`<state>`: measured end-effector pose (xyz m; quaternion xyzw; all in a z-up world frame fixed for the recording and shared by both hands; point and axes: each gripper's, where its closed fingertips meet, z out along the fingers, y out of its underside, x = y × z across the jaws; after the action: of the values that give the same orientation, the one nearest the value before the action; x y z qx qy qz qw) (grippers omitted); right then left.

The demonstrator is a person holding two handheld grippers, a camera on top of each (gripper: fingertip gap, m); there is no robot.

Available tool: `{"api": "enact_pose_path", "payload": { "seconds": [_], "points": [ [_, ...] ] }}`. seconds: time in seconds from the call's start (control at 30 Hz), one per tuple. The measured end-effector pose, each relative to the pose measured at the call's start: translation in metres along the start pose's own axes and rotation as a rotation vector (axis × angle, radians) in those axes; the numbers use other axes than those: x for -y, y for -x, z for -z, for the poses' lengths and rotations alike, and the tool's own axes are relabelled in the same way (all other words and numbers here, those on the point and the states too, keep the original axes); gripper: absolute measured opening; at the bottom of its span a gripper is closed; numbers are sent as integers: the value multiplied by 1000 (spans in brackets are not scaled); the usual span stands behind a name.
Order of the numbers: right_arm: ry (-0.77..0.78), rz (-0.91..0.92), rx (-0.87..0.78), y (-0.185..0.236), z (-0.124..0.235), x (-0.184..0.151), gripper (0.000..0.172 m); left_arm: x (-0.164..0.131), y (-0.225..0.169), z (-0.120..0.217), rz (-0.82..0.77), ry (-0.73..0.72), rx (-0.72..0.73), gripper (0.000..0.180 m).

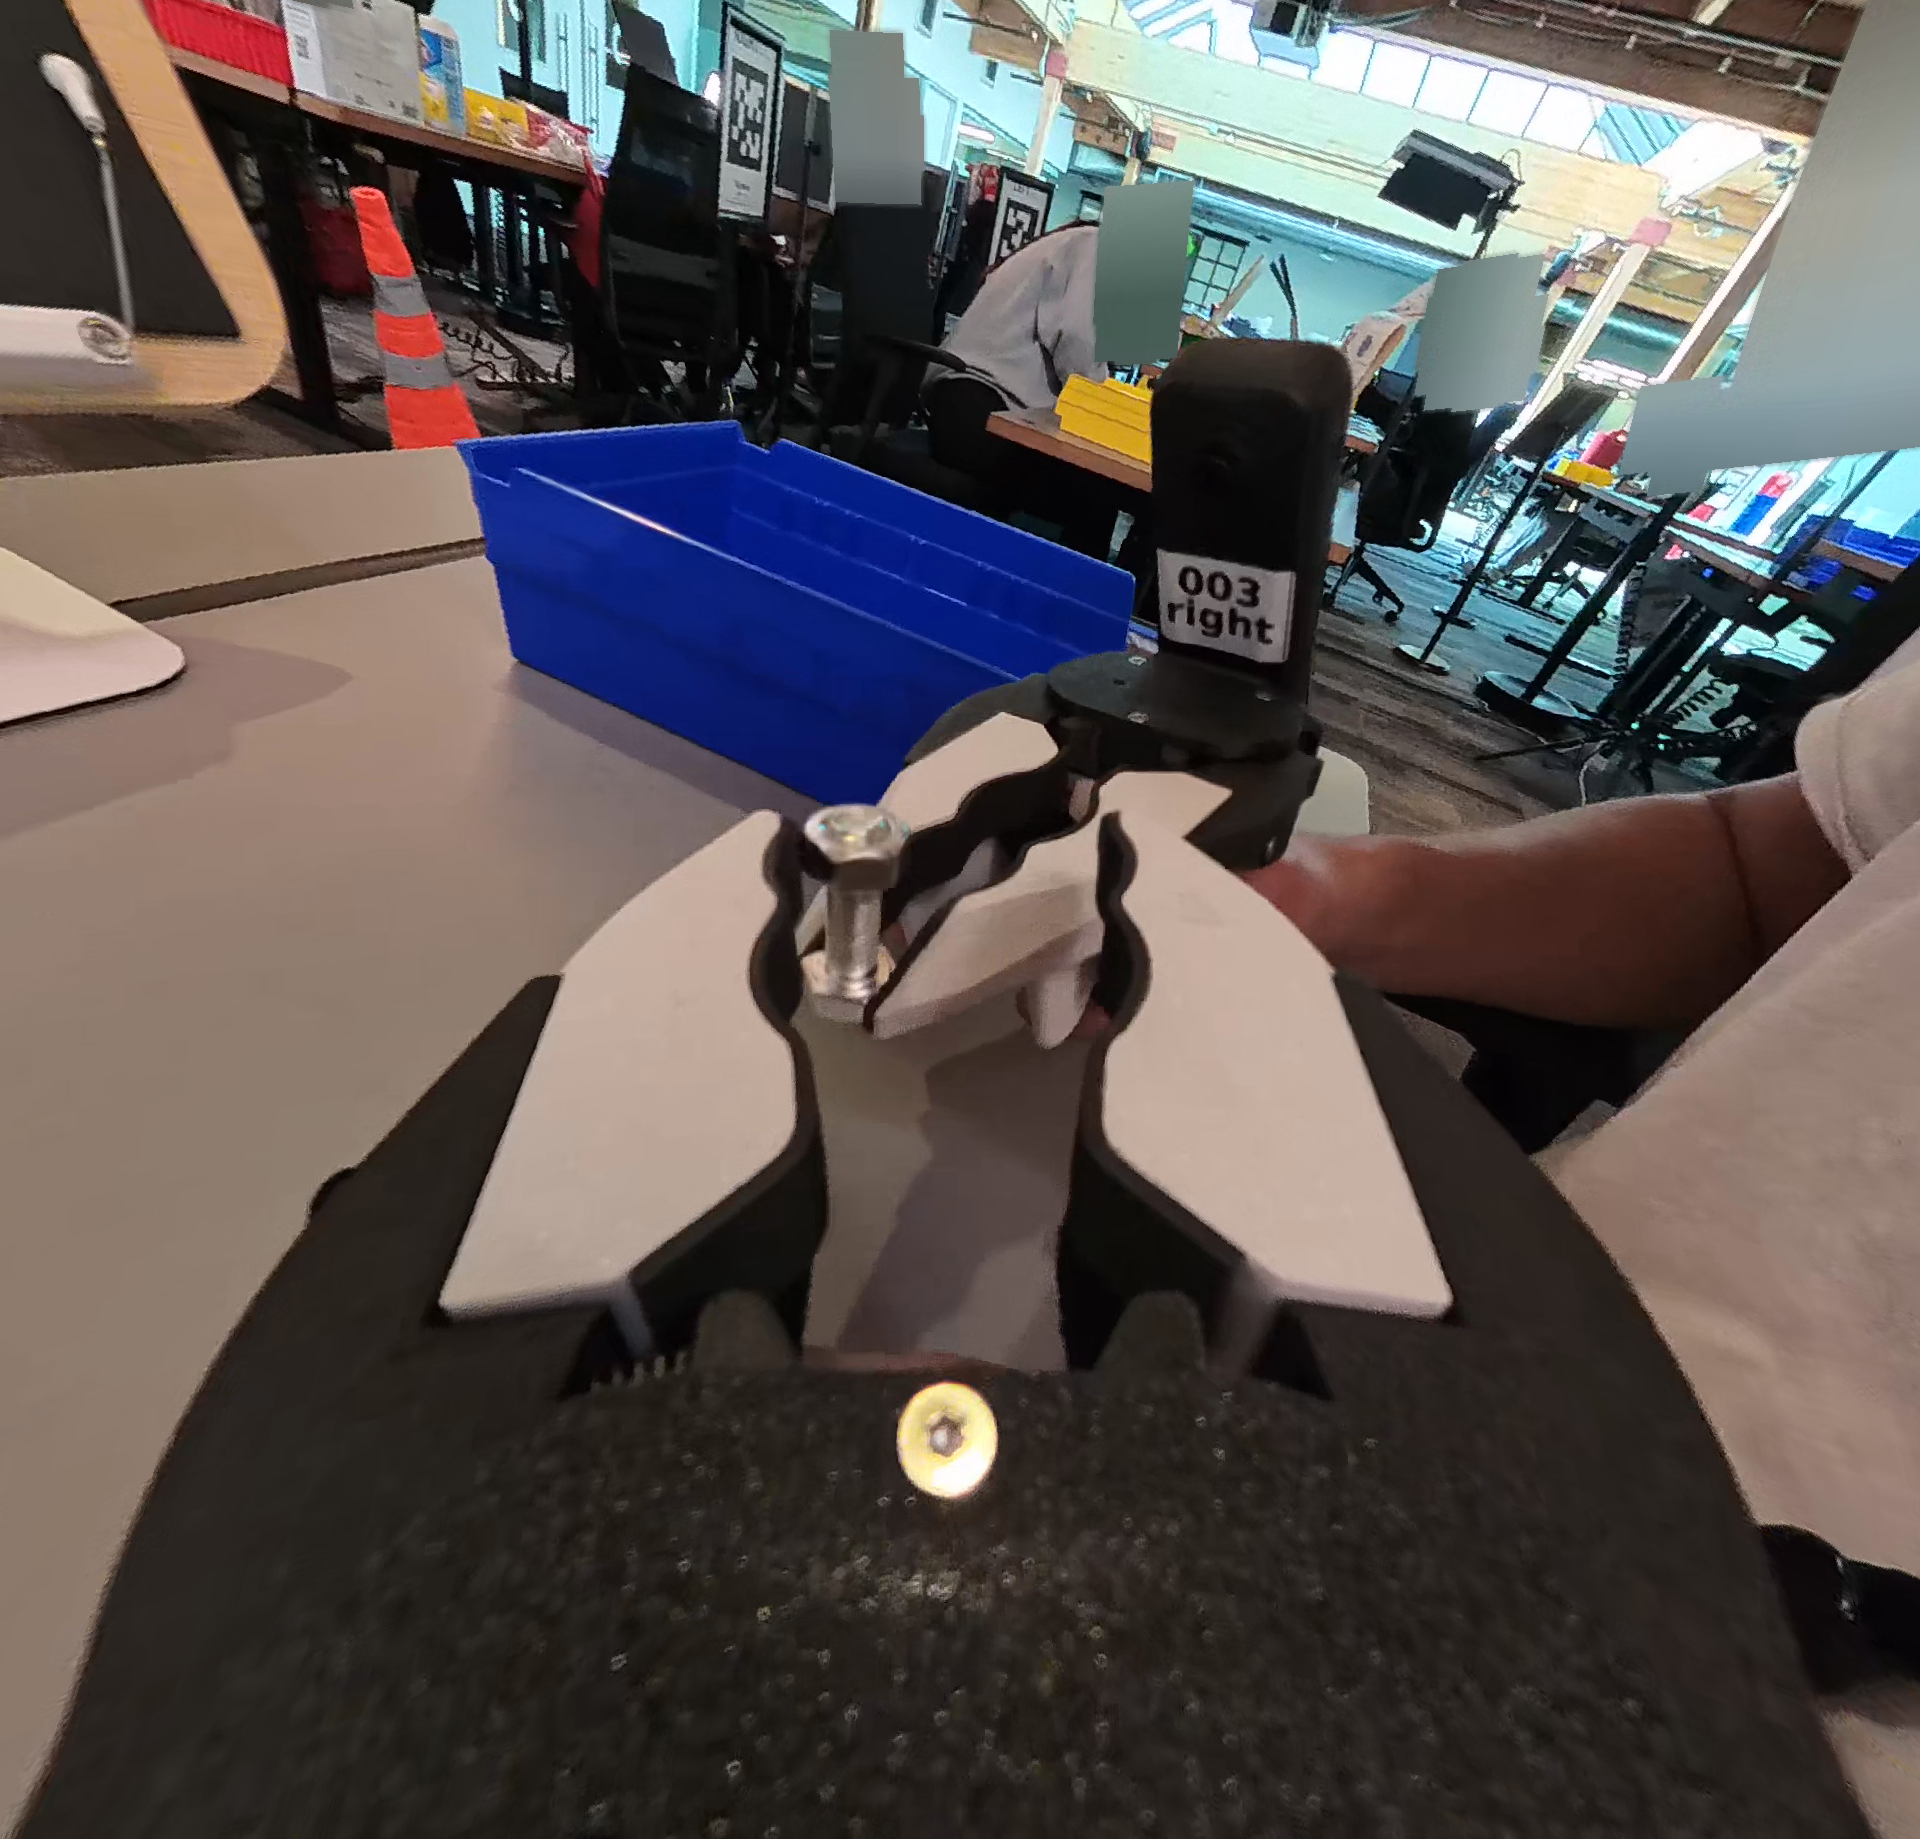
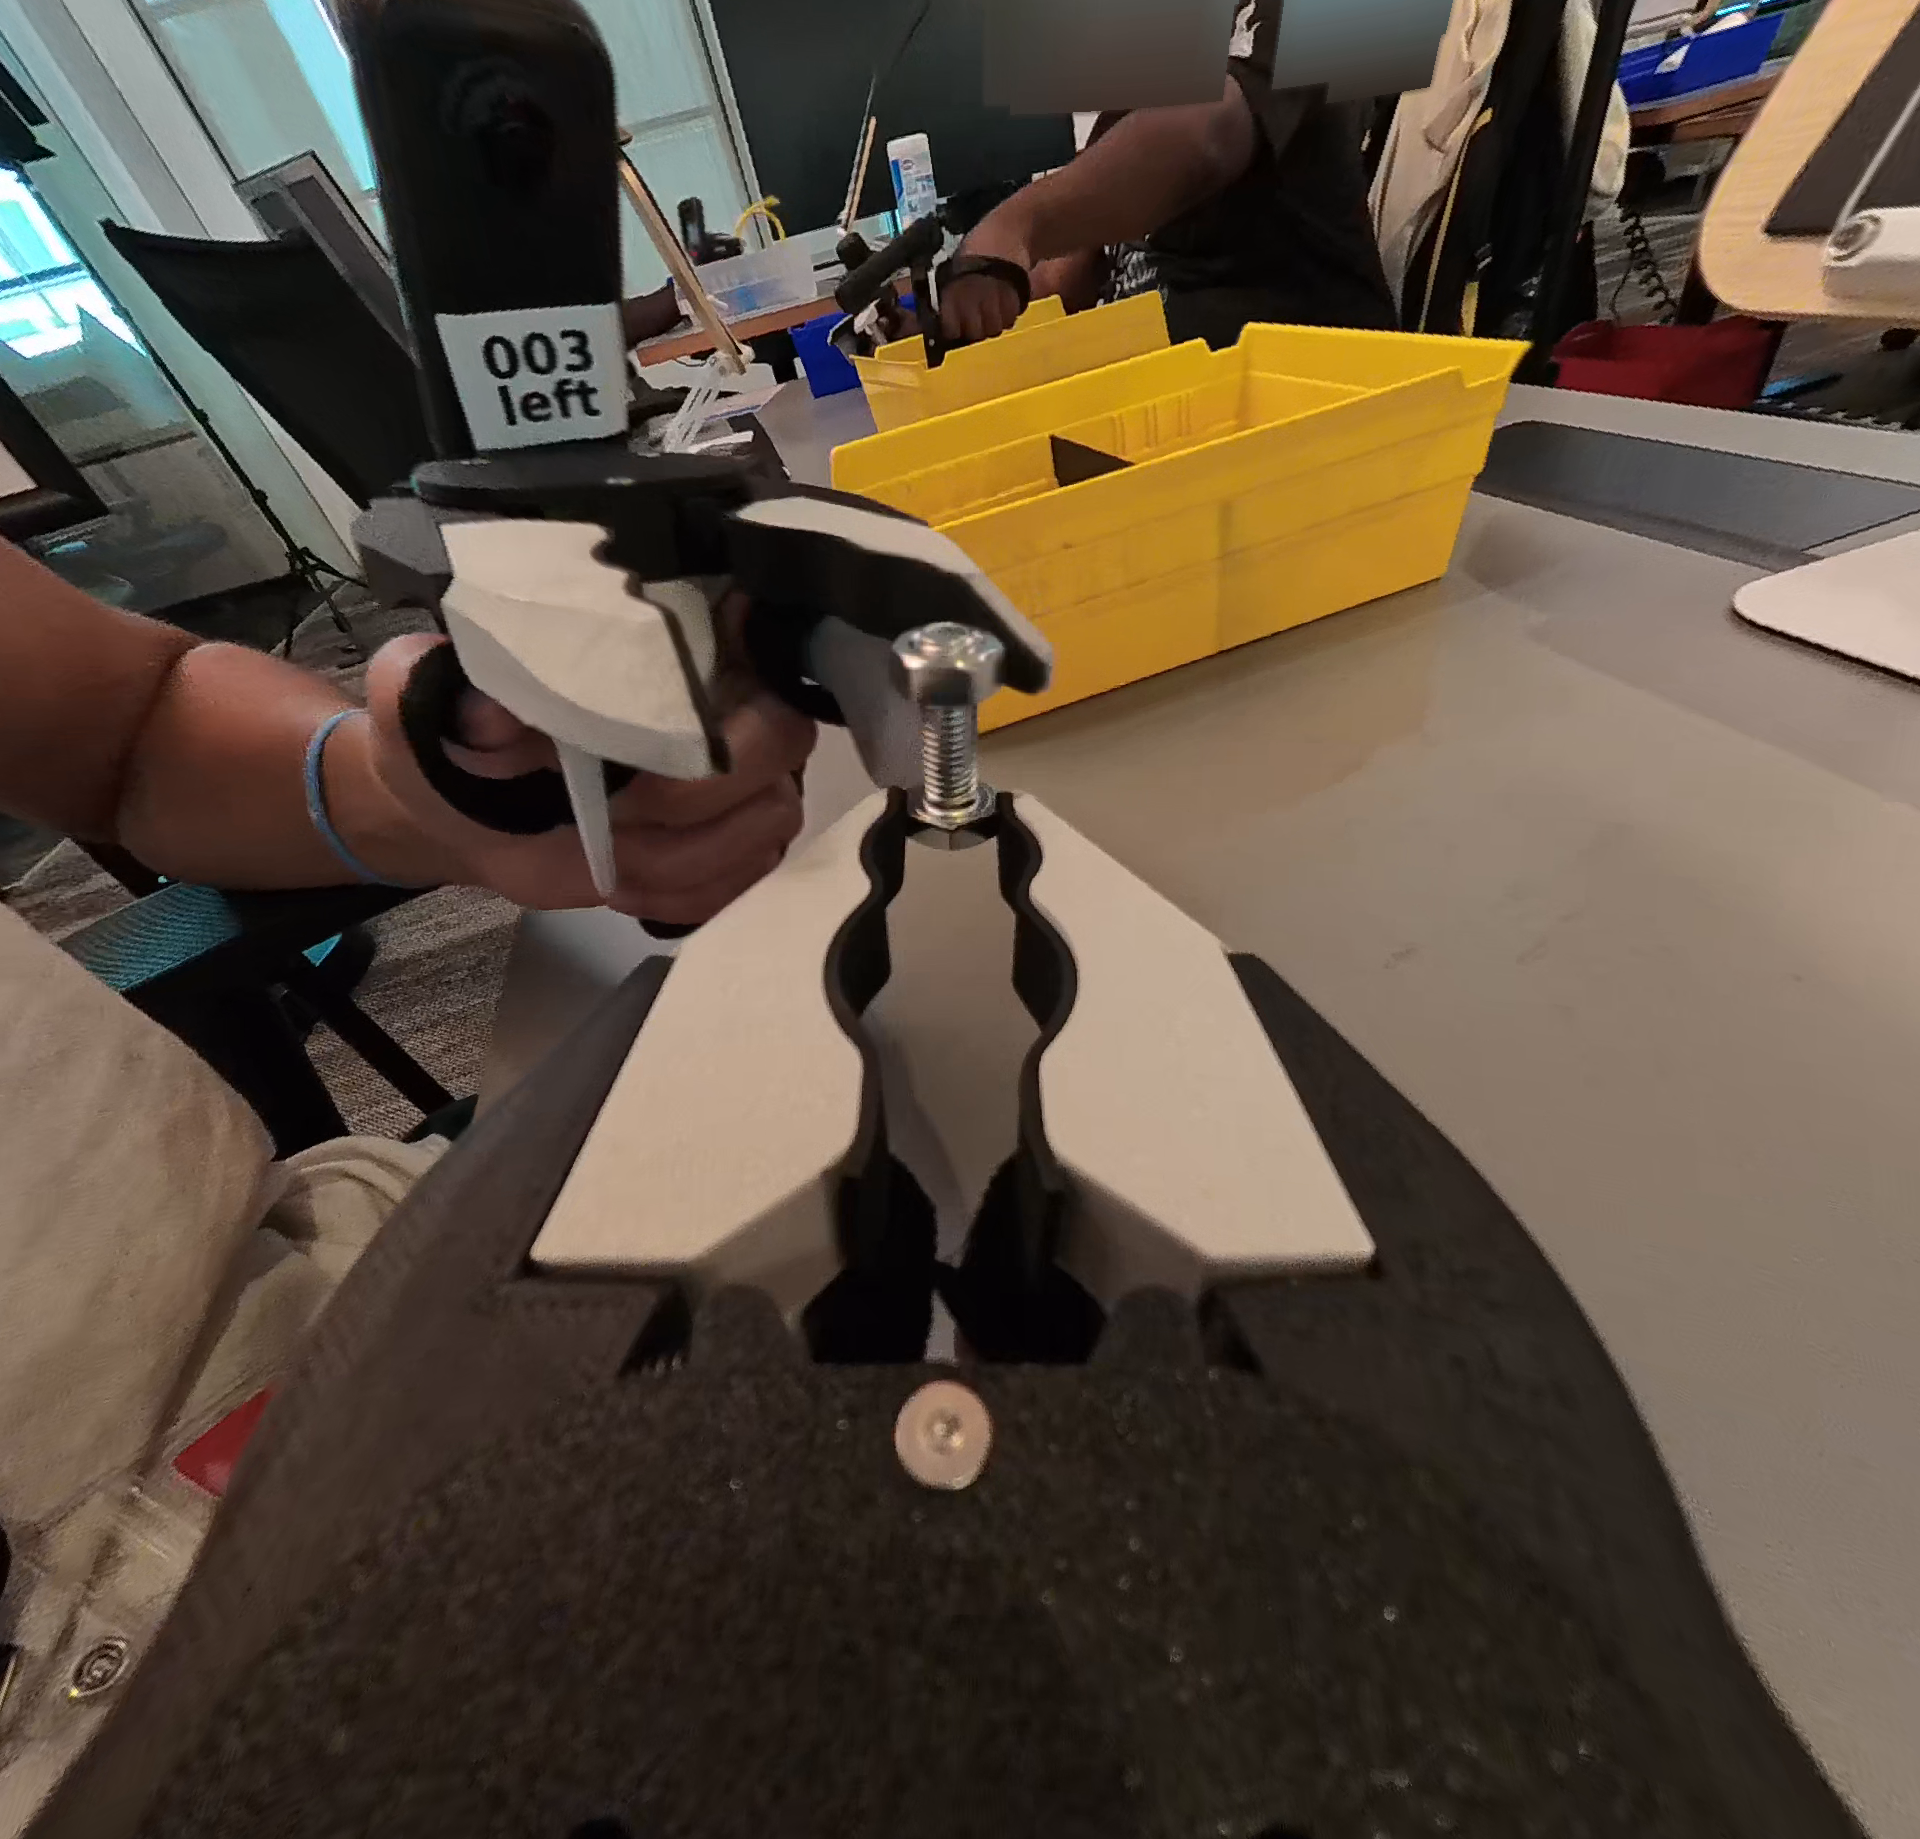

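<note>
White printed labels [image 2: 540, 376] on both tongs; right tongs [image 2: 948, 821] grip nut [image 2: 951, 810].

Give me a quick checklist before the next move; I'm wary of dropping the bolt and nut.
1. Right gripper shut on the nut: ok.
2. Bolt upright, threaded into the nut: ok.
3. Left gripper clamped on the bolt head: not ok, jaws stand wide.
4. Left finger touching the bolt head: cannot tell.
5. Grippers above the table: ok.
</note>
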<state>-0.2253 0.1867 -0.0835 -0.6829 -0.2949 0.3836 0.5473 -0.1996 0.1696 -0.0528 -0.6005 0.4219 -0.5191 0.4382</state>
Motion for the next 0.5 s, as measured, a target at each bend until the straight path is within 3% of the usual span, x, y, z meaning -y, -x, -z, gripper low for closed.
{"api": "enact_pose_path", "payload": {
  "seconds": [0.3, 0.5],
  "points": [
    [-2, -3, -2, 0, 0, 0, 17, 2, 10, 6, -15, -5, 45, 49],
    [8, 10, 19, 7, -4, -2, 17, -6, -2, -6, -1, 38, -17, 53]
  ]
}}
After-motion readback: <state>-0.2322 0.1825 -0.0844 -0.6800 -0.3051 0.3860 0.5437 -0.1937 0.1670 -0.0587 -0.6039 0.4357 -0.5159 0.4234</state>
